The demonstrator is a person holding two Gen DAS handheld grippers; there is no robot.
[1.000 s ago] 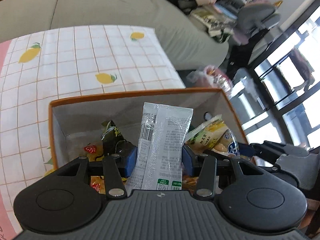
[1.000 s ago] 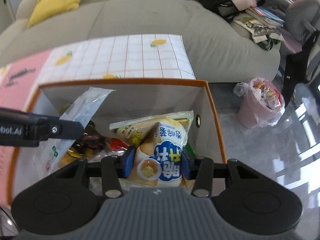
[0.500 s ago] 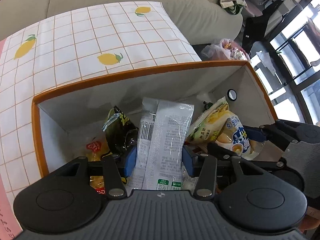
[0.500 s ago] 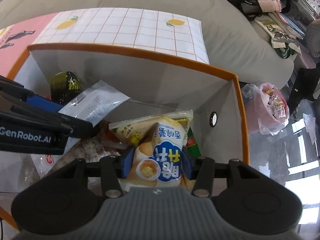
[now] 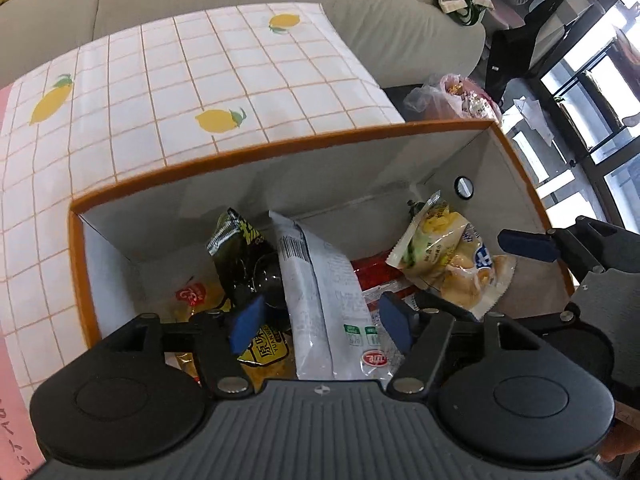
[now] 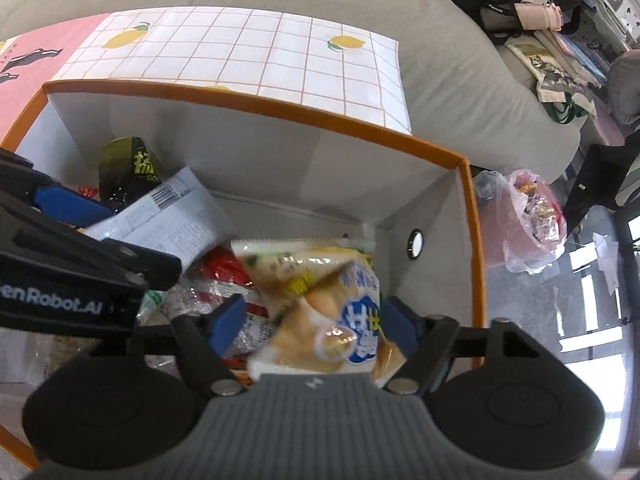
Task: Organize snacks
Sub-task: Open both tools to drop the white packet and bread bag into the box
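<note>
Both grippers hang over an orange-rimmed grey storage box (image 5: 280, 152) (image 6: 320, 116) holding several snack packets. My left gripper (image 5: 320, 326) has its jaws opening; the white and silver snack packet (image 5: 320, 292) lies between them, loose from both blue pads, tipped back into the box. My right gripper (image 6: 312, 326) also has its jaws opening, and the yellow and blue bun packet (image 6: 332, 308) (image 5: 460, 264) rests between the pads without being pressed. A black and yellow packet (image 5: 240, 256) (image 6: 128, 168) leans near the left wall. Red wrappers (image 6: 220, 268) lie beneath.
The box stands on a white checked cloth with lemons (image 5: 192, 80), with a pink mat (image 6: 24, 64) at the left. A grey sofa (image 6: 360, 4) runs behind. A pink rubbish bag (image 6: 528, 216) sits on the floor at the right, bags and books beyond.
Both grippers opened and let go of their packets. The white packet tipped back and the bun packet sagged into the box. Both views tilted further down into the box.
</note>
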